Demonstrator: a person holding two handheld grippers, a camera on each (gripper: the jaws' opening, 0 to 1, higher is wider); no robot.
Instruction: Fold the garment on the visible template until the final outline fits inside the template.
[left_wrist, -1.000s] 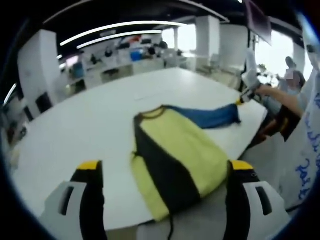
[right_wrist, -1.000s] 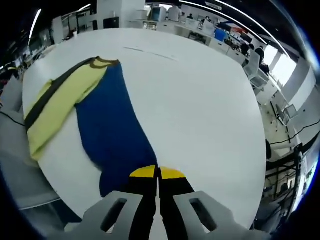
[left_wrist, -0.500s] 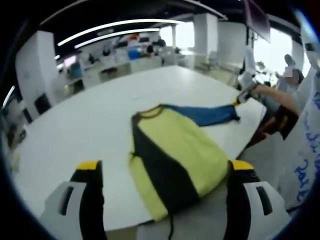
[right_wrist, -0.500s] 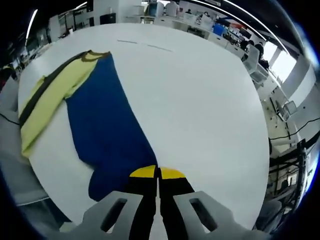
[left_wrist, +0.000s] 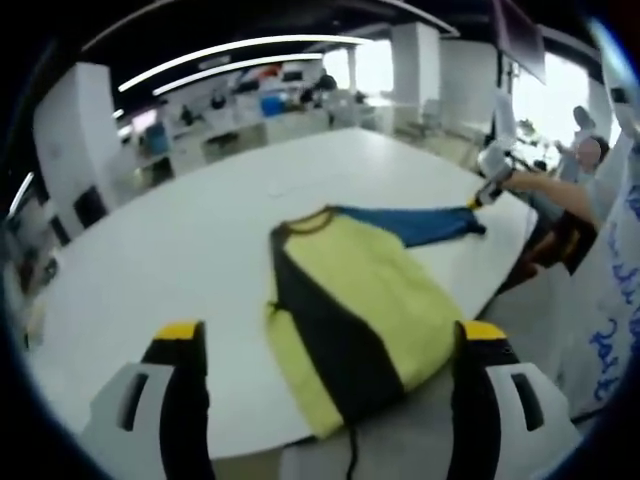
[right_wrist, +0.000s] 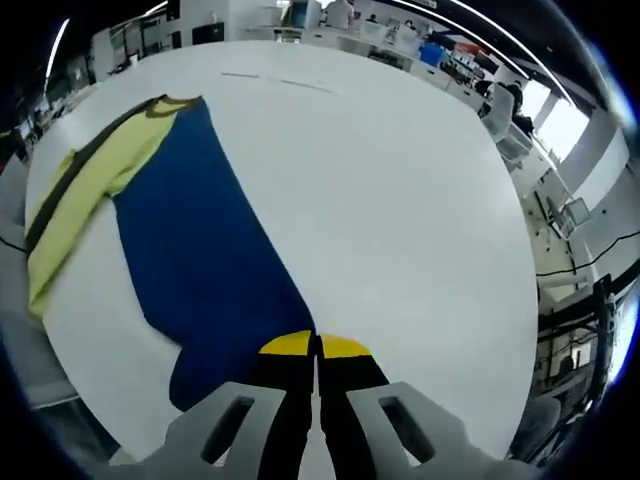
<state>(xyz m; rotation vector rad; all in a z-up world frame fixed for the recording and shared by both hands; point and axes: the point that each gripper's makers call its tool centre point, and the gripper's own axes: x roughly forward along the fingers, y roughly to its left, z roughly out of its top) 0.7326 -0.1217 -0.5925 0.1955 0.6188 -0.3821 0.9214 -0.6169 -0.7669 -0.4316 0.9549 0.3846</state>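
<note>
A garment lies on the white table (left_wrist: 180, 240). Its yellow part (left_wrist: 365, 300) has a black band (left_wrist: 325, 340) and hangs slightly over the near edge in the left gripper view. A blue part (left_wrist: 415, 225) stretches away to the right. My left gripper (left_wrist: 325, 345) is open above the near edge, its jaws wide on either side of the yellow part. In the right gripper view the blue part (right_wrist: 200, 250) spreads out from the jaws, and my right gripper (right_wrist: 317, 345) is shut on its near end. The yellow part (right_wrist: 85, 195) lies at the left. The right gripper (left_wrist: 490, 165) also appears at the blue tip.
A person's arm (left_wrist: 560, 190) reaches in from the right in the left gripper view. Desks and chairs (left_wrist: 240, 125) stand beyond the table. A faint line marking (right_wrist: 275, 82) crosses the far tabletop. The table edge (right_wrist: 525, 300) drops off at the right, with chairs beyond.
The right gripper has pulled the blue part outward, so more blue cloth lies spread and the yellow part sits farther left. The left gripper has barely moved.
</note>
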